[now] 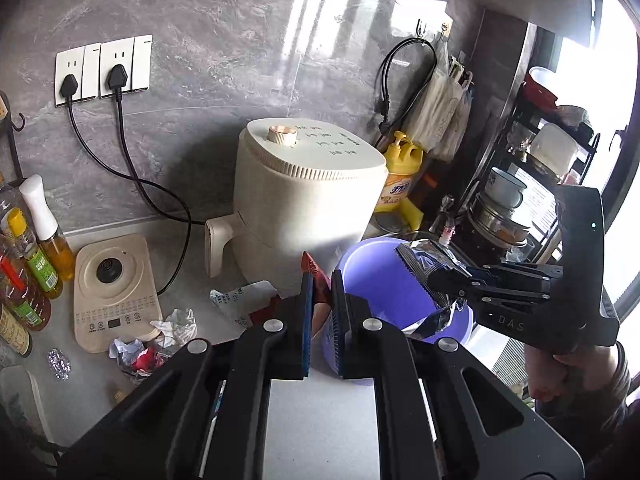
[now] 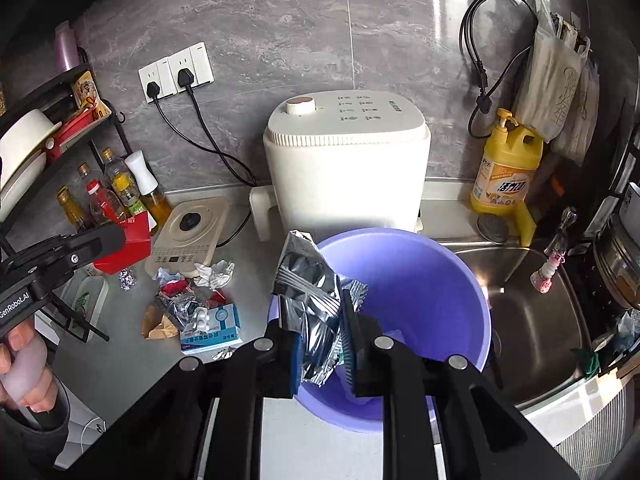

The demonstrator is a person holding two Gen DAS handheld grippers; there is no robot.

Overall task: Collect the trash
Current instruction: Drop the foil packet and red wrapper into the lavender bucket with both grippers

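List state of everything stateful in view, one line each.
left gripper: shut on red wrapper, beside the bucket
right gripper: shut on silver foil bag, over the bucket
purple bucket: upright, looks empty inside
air fryer: drawer closed
two wall plugs: both plugged in
yellow pump bottle: upright
trash pile: uncollected on the counter
blue-and-white box: lying flat

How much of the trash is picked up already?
Nothing clearly lies in the purple plastic bucket yet. In hand: the right gripper pinches a crinkled silver foil bag over the bucket, and the left gripper clamps a red wrapper beside it. Left on the grey counter: crumpled tissues, a blue-and-white medicine box and a foil ball.
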